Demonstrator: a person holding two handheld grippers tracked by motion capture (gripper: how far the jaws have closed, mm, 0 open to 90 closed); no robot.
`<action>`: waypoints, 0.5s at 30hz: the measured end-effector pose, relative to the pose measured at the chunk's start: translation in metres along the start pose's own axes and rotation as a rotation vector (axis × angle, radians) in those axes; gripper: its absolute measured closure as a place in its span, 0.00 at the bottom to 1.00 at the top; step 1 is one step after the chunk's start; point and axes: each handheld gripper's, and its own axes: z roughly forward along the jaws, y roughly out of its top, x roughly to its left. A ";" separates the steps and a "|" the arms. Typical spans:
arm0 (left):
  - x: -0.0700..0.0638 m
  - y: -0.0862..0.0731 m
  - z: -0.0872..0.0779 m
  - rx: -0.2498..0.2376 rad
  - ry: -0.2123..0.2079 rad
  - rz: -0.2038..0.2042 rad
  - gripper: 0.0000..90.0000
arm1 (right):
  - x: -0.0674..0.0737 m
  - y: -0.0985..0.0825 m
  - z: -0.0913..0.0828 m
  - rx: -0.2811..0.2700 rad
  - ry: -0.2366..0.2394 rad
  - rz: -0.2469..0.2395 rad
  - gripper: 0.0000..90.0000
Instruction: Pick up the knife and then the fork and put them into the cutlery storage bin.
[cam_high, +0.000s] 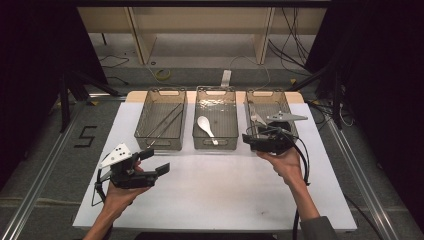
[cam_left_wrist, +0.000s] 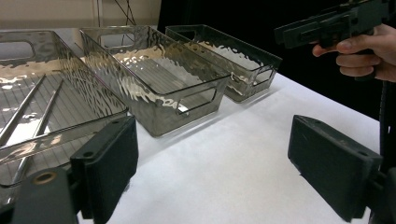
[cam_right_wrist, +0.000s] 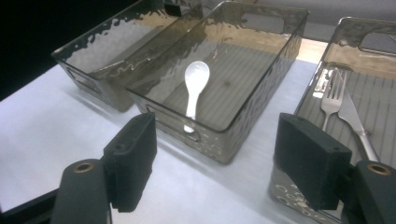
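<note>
The high view looks forward and down from above the person's side of the table (cam_high: 215, 195), taking in the whole top, three bins in a row at the far edge, and the floor beyond. The left gripper view sits low and close over the table, facing along the bin row from the left bin (cam_left_wrist: 42, 107) outward, with the right gripper (cam_left_wrist: 336, 25) far off at upper right. The right gripper view looks down at close range over the near rims of the middle bin (cam_right_wrist: 243, 126) and right bin (cam_right_wrist: 327, 51). All three views share the middle bin.
</note>
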 end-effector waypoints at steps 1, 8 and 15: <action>0.000 0.000 0.000 0.000 0.000 0.000 0.17 | 0.002 -0.002 -0.001 -0.013 0.005 0.001 0.34; 0.001 0.000 0.000 0.003 -0.002 -0.005 0.17 | 0.012 -0.013 -0.006 -0.044 0.049 -0.014 0.33; 0.001 0.000 0.000 0.003 -0.007 -0.013 0.17 | 0.021 -0.031 -0.010 -0.060 0.080 -0.034 0.33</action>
